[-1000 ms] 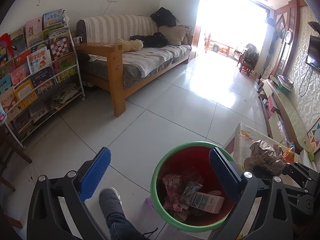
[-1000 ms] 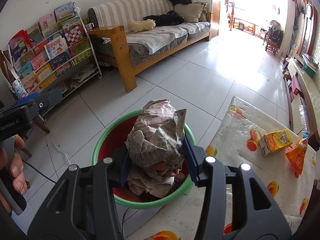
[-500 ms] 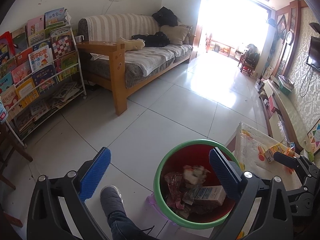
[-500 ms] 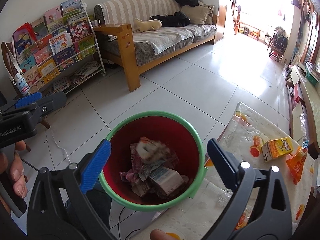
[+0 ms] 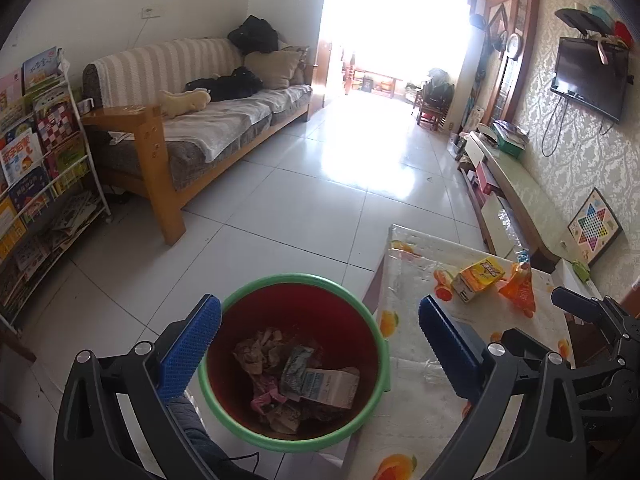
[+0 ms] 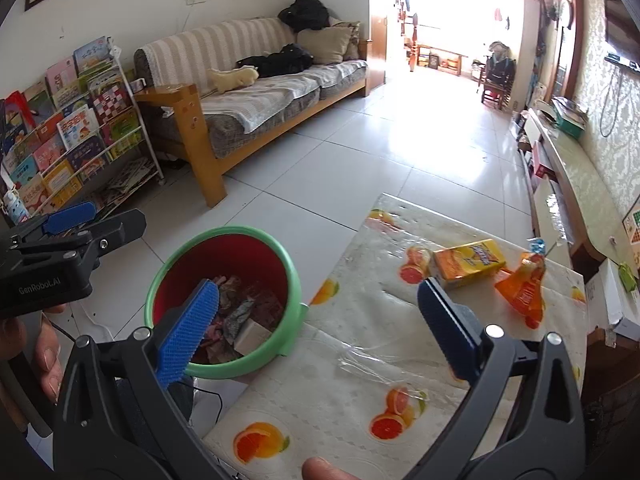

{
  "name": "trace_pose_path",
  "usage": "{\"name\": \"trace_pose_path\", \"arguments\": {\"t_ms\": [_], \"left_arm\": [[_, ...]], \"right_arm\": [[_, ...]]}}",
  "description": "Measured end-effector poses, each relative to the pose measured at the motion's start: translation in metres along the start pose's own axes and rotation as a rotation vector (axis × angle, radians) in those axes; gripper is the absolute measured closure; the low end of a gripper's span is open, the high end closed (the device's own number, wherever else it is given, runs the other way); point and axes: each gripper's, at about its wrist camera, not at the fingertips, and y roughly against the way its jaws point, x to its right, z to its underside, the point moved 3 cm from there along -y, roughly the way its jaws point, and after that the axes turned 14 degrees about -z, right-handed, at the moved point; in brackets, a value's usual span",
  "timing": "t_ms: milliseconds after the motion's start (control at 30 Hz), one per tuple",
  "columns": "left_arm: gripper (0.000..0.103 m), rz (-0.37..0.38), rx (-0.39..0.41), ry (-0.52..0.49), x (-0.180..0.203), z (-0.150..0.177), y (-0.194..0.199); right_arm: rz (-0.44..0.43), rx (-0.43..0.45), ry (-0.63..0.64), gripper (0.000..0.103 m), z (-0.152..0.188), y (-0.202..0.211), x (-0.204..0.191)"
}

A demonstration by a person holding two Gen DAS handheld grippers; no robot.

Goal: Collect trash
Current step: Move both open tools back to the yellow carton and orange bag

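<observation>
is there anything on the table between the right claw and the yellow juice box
Nothing visible does. The right claw is open and empty, and only bare fruit-print tablecloth lies between it and the yellow juice box. The orange wrapper lies beside the box on its far right, off that line.

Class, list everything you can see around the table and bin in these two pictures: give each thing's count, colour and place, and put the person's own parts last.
bin: one, red with green rim, on the floor beside the table.
trash: several crumpled pieces and a carton, inside the bin.
table: one, white cloth with orange-fruit print.
juice carton: one, yellow, lying on the table.
snack wrapper: one, orange, on the table beside the carton.
sofa: one, wooden frame, by the wall.
book rack: one, white, full.
left gripper: open, empty.
right gripper: open, empty.
</observation>
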Motion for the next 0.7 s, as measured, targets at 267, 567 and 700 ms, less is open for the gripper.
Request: {"name": "trace_pose_path", "arguments": {"t_ms": [267, 567, 700], "left_arm": [[0.008, 0.125, 0.039, -0.128, 0.099, -0.004, 0.027], [0.008, 0.241, 0.032, -0.269, 0.201, -0.001, 0.034], [0.008, 0.263, 0.009, -0.319, 0.232, -0.001, 0.019]], "right_arm": [[0.137, 0.057, -0.112, 0.005, 0.026, 0.066, 0.080], [0.269, 0.096, -0.219, 0.005, 0.046, 0.113, 0.168], [0.298, 0.084, -0.259, 0.005, 0.050, 0.112, 0.202]]}}
